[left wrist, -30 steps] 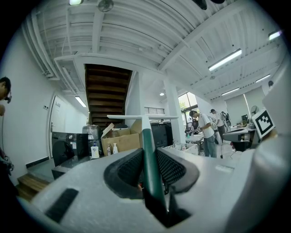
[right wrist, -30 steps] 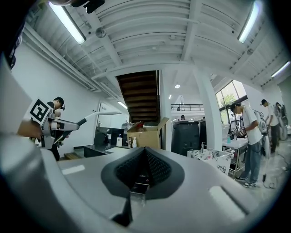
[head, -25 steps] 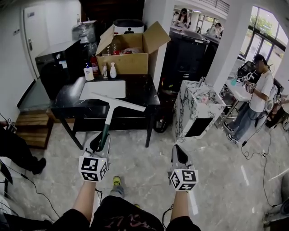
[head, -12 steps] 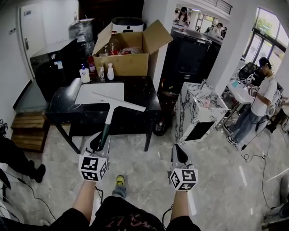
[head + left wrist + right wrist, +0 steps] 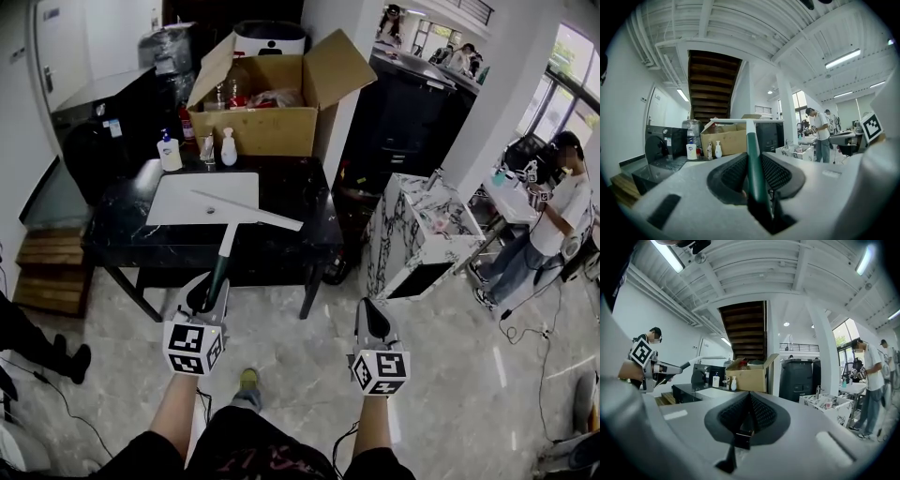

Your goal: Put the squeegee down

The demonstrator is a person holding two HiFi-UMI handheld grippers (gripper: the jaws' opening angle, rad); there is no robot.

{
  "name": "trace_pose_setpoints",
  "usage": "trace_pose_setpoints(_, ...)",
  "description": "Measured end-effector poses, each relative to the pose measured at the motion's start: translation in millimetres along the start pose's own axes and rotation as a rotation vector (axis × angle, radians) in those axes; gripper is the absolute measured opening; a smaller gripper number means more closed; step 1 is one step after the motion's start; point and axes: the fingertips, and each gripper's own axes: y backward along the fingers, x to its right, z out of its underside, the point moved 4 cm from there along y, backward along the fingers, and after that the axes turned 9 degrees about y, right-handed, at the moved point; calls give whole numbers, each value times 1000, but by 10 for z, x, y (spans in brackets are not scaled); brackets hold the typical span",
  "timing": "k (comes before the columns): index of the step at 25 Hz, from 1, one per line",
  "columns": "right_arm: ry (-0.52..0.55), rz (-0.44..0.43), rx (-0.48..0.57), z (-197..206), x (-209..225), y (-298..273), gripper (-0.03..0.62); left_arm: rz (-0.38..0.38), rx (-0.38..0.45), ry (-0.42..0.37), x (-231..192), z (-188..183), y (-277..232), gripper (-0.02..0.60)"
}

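We have walked closer to the tabletop [image 5: 291, 202], squeegee [image 5: 225, 246] pinched by its handle in the left hand-held gripper [image 5: 208, 298], right hand-held gripper [image 5: 372, 319] pressed together empty; the wide blade could clip the tabletop's edge and twist loose.

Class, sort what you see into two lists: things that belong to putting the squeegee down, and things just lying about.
Belongs to the job:
squeegee; left gripper, shut on its green handle; black table ahead, the likely place to set it.

Just lying about:
cardboard box; pump bottle; small white bottle; marbled cabinet; right gripper, shut and empty.
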Motion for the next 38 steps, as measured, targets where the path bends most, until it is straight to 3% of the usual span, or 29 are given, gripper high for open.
trace_pose_setpoints(11,10,35,-5,-199,76,-1207,8,39,-7,-13,-667,-301,-1045,97)
trace_pose_setpoints(19,10,60,-9,-228,95,-1748,8,45,-8,0,-1049,-413,-1584,97)
trace_pose_setpoints(29,14,61,-26,-192,334,-2176,8,43,-20,19,-1128,-453,-2072,97)
trace_pose_setpoints(38,9,7,-12,-33,933,-2921,8,-7,-40,22,-1014,-408,-2873,97)
